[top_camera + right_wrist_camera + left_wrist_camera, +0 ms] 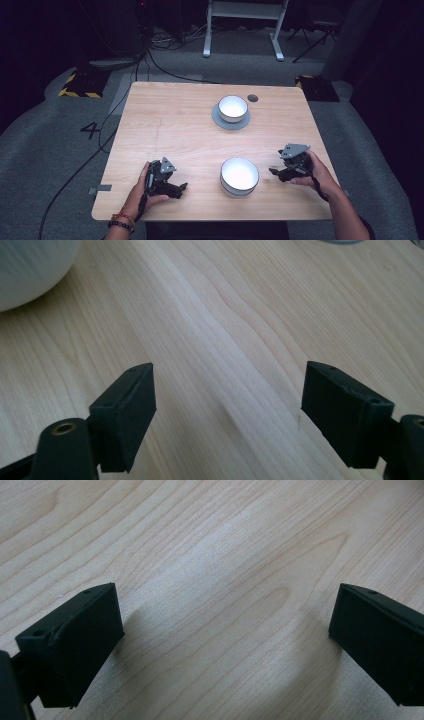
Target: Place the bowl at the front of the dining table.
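Left gripper rested low on wooden table near front-left edge, gripped by left hand, tips aimed right toward near white bowl but well apart from it. In left gripper view jaws spread wide, bare wood grain between them, nothing held. Right gripper sat at right side of table in right hand, grey three-cornered plate on top, tips pointed left at near bowl, close beside its right rim, not touching. In right gripper view jaws stood wide apart too, empty, only tabletop between; curved white wall of near bowl at upper left corner, off to left of jaws, not between them. Near bowl upright, empty-looking, toward front middle of table, between both grippers, nearer to right one. Second white bowl stood upright on grey saucer farther back, centre-right, well apart from both grippers. Small dark round spot just beside saucer on far right side, nature unclear. Beaded bracelets on left wrist
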Demonstrator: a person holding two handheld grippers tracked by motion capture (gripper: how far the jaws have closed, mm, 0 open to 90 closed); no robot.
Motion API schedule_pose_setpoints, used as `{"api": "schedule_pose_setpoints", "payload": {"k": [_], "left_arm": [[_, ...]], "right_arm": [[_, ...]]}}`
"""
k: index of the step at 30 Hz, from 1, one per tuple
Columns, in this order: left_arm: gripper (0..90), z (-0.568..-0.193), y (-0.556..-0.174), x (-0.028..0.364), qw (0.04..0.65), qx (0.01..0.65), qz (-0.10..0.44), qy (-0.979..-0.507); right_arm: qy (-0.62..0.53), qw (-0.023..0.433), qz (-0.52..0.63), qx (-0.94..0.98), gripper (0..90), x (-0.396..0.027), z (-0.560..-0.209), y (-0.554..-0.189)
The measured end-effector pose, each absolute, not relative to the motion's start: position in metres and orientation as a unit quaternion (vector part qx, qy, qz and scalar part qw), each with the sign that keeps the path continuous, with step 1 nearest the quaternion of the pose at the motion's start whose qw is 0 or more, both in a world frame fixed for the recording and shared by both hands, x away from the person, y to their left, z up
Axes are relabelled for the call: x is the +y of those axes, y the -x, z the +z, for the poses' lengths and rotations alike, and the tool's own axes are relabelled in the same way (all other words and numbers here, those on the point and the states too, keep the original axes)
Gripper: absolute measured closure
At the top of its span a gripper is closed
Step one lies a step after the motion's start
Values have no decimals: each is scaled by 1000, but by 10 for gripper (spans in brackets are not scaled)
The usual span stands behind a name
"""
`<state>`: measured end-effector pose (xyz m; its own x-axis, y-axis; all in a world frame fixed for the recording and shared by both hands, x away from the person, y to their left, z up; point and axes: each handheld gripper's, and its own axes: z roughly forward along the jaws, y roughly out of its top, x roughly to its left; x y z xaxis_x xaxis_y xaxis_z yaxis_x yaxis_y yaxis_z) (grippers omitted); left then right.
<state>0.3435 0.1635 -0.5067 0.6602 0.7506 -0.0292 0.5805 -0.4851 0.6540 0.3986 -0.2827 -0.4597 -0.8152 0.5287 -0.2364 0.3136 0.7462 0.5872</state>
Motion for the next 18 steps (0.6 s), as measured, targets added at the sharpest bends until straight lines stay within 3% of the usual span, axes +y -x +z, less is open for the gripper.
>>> {"api": "schedule_pose_setpoints", "payload": {"k": [18], "left_arm": [[8, -507, -344, 164, 323, 390, 132, -852]], "right_arm": [[-293, 181, 308, 887, 202, -324, -480, -379]]}}
